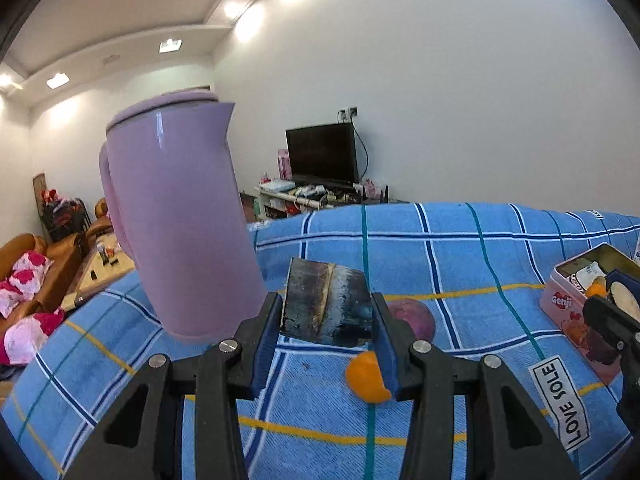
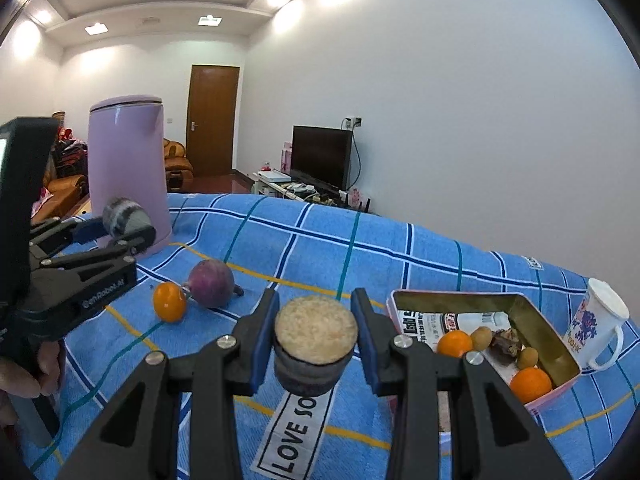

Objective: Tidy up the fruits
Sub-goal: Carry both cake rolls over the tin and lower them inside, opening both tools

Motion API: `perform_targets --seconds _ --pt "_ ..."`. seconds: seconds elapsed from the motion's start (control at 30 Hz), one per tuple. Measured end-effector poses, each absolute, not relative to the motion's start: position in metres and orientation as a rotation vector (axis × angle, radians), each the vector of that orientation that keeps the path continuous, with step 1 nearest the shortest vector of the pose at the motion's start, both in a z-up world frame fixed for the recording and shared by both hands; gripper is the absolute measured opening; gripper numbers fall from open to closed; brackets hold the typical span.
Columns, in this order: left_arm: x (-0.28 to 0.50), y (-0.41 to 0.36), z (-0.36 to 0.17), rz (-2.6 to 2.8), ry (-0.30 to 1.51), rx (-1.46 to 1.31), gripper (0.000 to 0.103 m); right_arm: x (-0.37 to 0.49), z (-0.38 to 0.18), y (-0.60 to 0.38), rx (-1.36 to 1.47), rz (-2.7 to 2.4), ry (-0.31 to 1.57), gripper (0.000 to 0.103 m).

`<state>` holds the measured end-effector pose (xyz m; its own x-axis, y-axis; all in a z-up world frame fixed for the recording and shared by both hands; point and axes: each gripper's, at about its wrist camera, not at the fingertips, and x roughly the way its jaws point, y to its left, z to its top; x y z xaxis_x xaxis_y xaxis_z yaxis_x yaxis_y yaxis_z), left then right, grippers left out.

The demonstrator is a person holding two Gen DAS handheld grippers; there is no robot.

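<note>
My left gripper point(image 1: 326, 308) is shut on a short dark sugarcane piece point(image 1: 326, 300), held above the blue checked cloth point(image 1: 460, 248). Beneath it lie an orange point(image 1: 366, 376) and a round purple fruit point(image 1: 416, 318). My right gripper point(image 2: 316, 300) is shut on a second sugarcane piece point(image 2: 316, 336), its pale cut end facing the camera. A pink tin point(image 2: 404, 300) to the right holds two oranges point(image 2: 454, 343), small yellow-green fruits point(image 2: 481, 338) and a brown lump. In the right wrist view the left gripper point(image 2: 124, 220) hangs at the left, above the orange point(image 2: 170, 302) and purple fruit point(image 2: 211, 283).
A tall lilac kettle point(image 2: 128, 176) stands at the cloth's far left corner. A white printed mug point(image 2: 598, 324) sits right of the tin. A hand point(image 2: 24, 376) holds the left gripper's handle. Behind the table are a TV, a cluttered low stand and sofas.
</note>
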<state>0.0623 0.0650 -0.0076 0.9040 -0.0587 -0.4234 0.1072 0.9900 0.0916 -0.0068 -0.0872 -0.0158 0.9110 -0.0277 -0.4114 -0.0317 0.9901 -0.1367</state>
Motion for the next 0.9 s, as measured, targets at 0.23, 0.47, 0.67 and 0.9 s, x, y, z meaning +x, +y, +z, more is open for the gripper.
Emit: perform_targets --seconds 0.23,0.47,0.67,0.9 --pt "0.057 0.049 -0.009 -0.103 0.468 0.131 0.046 -0.011 -0.007 -0.103 -0.104 0.009 0.406 0.040" --pt "0.048 0.025 -0.005 -0.129 0.473 0.129 0.046 -0.016 0.002 -0.127 -0.059 -0.006 0.387 0.040" --pt "0.041 -0.001 0.001 -0.166 0.463 0.120 0.046 -0.021 0.009 -0.150 -0.031 -0.037 0.367 0.040" --pt "0.037 -0.035 0.009 -0.215 0.453 0.120 0.046 -0.024 0.015 -0.189 0.025 -0.094 0.355 0.040"
